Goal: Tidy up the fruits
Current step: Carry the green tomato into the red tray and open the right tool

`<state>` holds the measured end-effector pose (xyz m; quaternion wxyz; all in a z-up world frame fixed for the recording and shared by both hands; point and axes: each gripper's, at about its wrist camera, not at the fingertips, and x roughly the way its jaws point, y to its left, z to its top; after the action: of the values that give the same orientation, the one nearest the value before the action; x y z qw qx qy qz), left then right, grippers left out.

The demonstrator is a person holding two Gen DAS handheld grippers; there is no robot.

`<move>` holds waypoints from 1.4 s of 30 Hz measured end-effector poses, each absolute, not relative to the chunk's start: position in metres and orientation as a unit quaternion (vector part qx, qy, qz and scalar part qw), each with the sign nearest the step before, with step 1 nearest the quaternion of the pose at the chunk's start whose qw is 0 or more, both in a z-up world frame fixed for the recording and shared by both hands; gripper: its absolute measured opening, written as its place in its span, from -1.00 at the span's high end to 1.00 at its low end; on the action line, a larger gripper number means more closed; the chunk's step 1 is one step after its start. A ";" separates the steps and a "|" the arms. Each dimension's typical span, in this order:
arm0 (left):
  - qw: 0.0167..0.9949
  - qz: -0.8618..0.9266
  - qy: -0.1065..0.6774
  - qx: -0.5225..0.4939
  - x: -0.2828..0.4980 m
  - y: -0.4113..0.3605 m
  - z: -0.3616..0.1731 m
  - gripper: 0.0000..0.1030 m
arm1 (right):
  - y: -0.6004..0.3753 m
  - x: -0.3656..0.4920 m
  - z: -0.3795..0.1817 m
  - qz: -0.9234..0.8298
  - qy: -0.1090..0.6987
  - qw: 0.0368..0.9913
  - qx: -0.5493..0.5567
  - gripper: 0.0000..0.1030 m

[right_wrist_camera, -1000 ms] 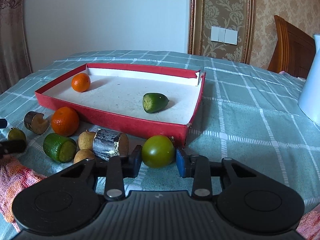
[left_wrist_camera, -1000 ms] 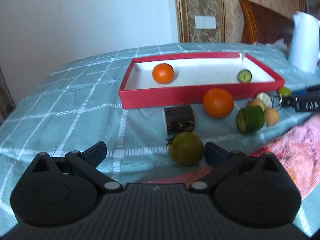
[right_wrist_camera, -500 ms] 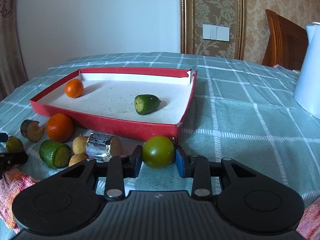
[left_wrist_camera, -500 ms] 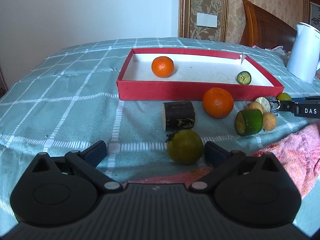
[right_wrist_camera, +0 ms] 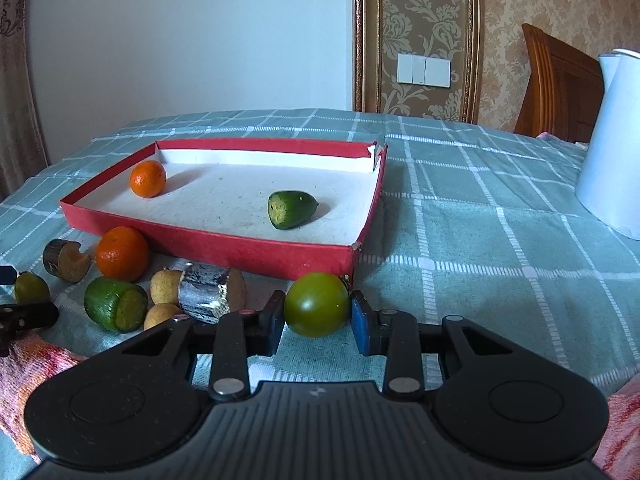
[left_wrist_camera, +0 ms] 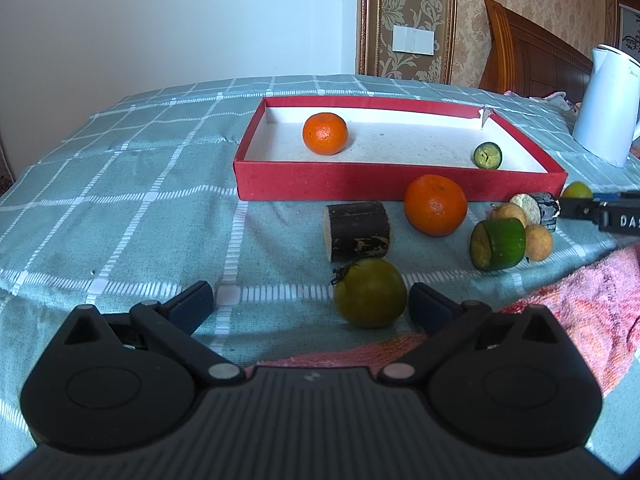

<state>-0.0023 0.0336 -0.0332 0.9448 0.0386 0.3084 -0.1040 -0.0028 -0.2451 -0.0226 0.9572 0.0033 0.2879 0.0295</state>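
A red tray on the checked cloth holds an orange and a cucumber end. My left gripper is open; a green tomato lies on the cloth between its fingers, close to the right one. My right gripper is shut on another green tomato by the tray's near right corner. In front of the tray lie an orange, a cucumber chunk, two dark cane pieces and small brown fruits.
A white kettle stands on the right of the table. A pink towel lies along the near edge. A wooden chair back and a wall are behind the table.
The left wrist view has levelled out from a tilt, with the tomato still between the open fingers. The right gripper has kept its hold on its tomato.
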 end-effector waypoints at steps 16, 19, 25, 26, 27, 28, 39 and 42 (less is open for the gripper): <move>0.945 -0.104 0.308 0.039 -0.002 0.034 -0.033 -1.00 | -0.229 0.082 0.015 0.000 0.255 0.967 -0.022 0.34; 0.945 -0.104 0.308 0.039 -0.002 0.034 -0.033 -1.00 | -0.227 0.109 0.013 -0.016 0.261 0.965 -0.025 0.34; 0.945 -0.104 0.308 0.039 -0.002 0.034 -0.033 -1.00 | -0.230 0.150 -0.005 -0.031 0.293 0.956 -0.015 0.34; 0.945 -0.104 0.308 0.039 -0.002 0.034 -0.033 -1.00 | -0.231 0.154 -0.008 -0.032 0.298 0.954 -0.014 0.34; 0.945 -0.104 0.308 0.039 -0.002 0.034 -0.033 -1.00 | -0.232 0.157 -0.011 -0.032 0.304 0.952 -0.013 0.34; 0.945 -0.104 0.308 0.039 -0.002 0.034 -0.033 -1.00 | -0.233 0.160 -0.014 -0.030 0.310 0.950 -0.011 0.34; 0.945 -0.104 0.308 0.039 -0.002 0.034 -0.033 -1.00 | -0.230 0.165 -0.022 -0.024 0.329 0.944 -0.018 0.34; 0.945 -0.104 0.308 0.039 -0.002 0.034 -0.033 -1.00 | -0.231 0.165 -0.021 -0.024 0.329 0.944 -0.016 0.34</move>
<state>-0.0019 0.0340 -0.0332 0.9448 0.0389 0.3083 -0.1038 0.1654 -0.2305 -0.0211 0.9440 -0.0156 0.3288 -0.0240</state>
